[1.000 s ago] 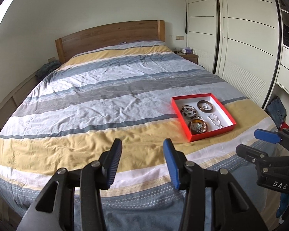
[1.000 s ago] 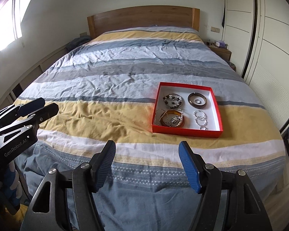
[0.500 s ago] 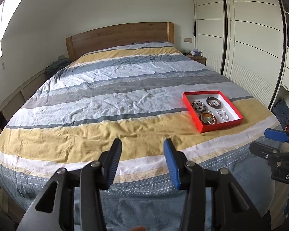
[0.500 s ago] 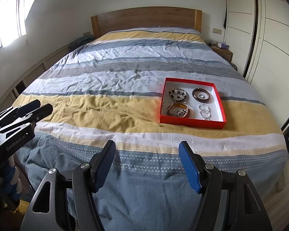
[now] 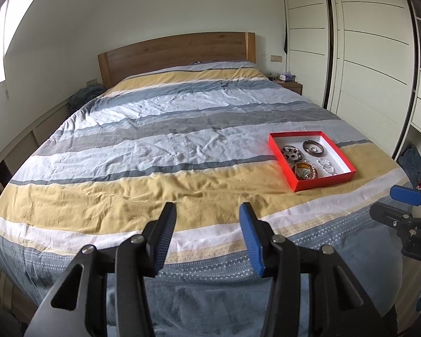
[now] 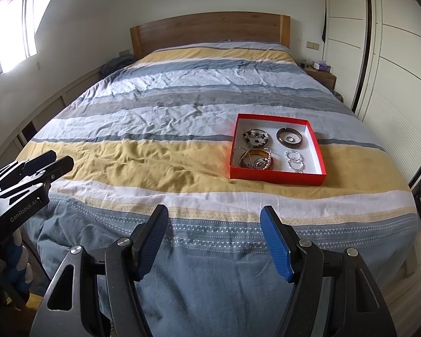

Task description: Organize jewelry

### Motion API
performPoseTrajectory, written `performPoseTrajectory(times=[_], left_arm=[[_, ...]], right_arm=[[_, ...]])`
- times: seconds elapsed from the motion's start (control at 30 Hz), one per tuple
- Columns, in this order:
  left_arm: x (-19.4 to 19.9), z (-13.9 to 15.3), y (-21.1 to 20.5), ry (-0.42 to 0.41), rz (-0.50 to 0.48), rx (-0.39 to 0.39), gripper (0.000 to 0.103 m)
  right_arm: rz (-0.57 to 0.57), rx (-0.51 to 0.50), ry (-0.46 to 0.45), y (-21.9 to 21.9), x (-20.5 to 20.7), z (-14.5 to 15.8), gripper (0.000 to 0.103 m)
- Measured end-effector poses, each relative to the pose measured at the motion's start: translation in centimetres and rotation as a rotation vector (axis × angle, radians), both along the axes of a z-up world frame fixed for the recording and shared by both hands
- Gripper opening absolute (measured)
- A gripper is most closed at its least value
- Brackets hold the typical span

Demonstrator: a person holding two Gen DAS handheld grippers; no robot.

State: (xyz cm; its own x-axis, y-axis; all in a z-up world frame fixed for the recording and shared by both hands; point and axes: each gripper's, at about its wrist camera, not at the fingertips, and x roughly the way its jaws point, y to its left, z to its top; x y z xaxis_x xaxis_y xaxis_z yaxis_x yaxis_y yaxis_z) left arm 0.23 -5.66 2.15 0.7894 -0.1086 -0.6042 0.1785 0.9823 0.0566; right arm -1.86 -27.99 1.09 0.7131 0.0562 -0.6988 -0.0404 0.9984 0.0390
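A red box (image 6: pixel 276 178) with a white inside lies on the striped bedspread (image 6: pixel 160 129), near the foot edge of the bed and toward its right side, its front wall on the yellow stripe. Four lots of jewelry lie in it, each apart from the others: a dark beaded bracelet (image 6: pixel 256 137) in the far left corner, a dark brown bangle (image 6: pixel 290 138) in the far right corner with a small pale ring inside its circle, an amber bangle (image 6: pixel 256 159) tangled with silvery chains in the near left corner, and a cluster of silver rings (image 6: pixel 294 161) in the near right corner. The left gripper (image 5: pixel 207 234) is released, its blue-padded fingers spread wide with nothing between them, hanging above the foot edge of the bed, well to the left of the box. The right gripper (image 6: pixel 214 240) is likewise released and empty, its fingers parted above the grey-blue band at the foot edge, with the box ahead of it and slightly to its right. At the far end stands a wooden headboard (image 6: pixel 207 29), and white wardrobe doors (image 6: pixel 393 56) run along the right side of the bed.
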Motion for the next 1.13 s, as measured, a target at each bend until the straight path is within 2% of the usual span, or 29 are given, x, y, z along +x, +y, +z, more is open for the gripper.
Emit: performPoseTrajectory(times=[0.37,0.5,0.83,0.93,1.13], left_arm=[[0.3,-0.6,-0.5,0.021,-0.009,0.007,0.050],[0.5,-0.8,-0.7,0.031,-0.012,0.010,0.050],[0.9,-1.5,-0.9,0.047,-0.016,0.006,0.050],[1.0,-1.7,-1.1,0.053,-0.023,0.007,0.050],[1.2,-2.1,-1.4,0.065,-0.029,0.006,0.050]], right_arm=[[-0.023,-0.008,-0.002,-0.5,0.2,-0.4,0.068],[-0.023,-0.011,0.000,-0.6,0.4,-0.8,0.073],[-0.033,-0.027,-0.003,-0.8,0.7,-1.2,0.074],[-0.039,-0.043,-0.012,-0.8,0.6,-1.3,0.085],[-0.039,-0.069,-0.023,-0.8,0.7,-1.3,0.086]])
